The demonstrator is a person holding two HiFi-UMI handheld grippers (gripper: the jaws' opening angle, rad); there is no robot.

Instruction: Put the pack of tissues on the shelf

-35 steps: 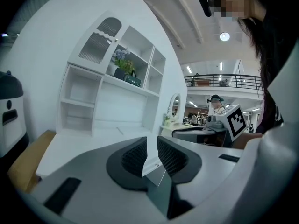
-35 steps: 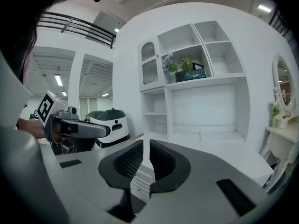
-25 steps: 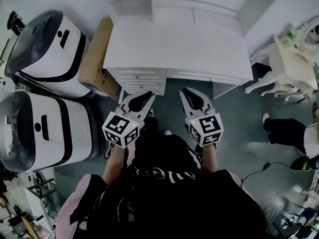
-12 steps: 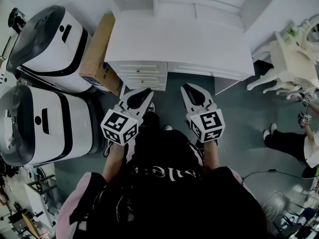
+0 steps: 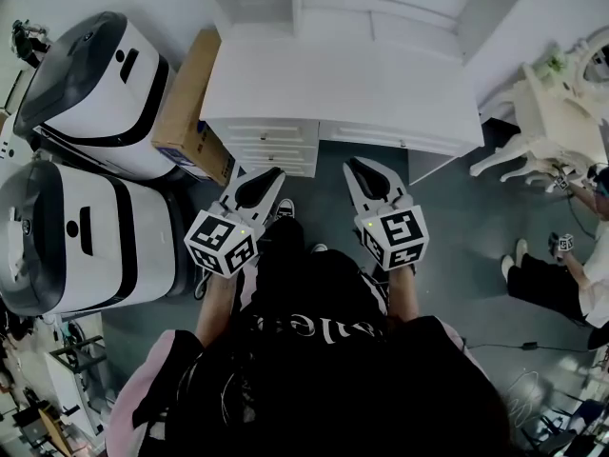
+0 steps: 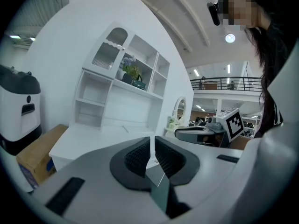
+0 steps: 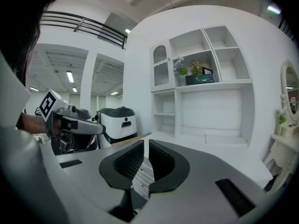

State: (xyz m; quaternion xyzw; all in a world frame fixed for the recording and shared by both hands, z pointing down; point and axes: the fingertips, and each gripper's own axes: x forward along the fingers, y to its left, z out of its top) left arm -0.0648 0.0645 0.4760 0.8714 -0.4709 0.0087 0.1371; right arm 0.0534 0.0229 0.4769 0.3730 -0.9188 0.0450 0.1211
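I stand in front of a white desk [image 5: 343, 84] with a white shelf unit [image 5: 333, 3] on its back. My left gripper [image 5: 273, 173] and right gripper [image 5: 355, 166] hang side by side just short of the desk's front edge, both shut with nothing between the pads. In the left gripper view the left gripper [image 6: 152, 143] points at the shelf unit [image 6: 117, 97]. A dark green box [image 7: 200, 79] sits on an upper shelf beside a small potted plant [image 7: 180, 68]. Whether that green box [image 6: 138, 84] is the pack of tissues I cannot tell.
Two big white-and-black machines [image 5: 95, 93] [image 5: 76, 236] stand at the left, with a cardboard box [image 5: 190, 103] leaning between them and the desk. A white ornate table [image 5: 561, 112] and a seated person [image 5: 557, 274] are at the right. Grey floor lies below the desk.
My left gripper has drifted a little left and toward me. The right gripper has hardly moved. The person at the right has shifted position.
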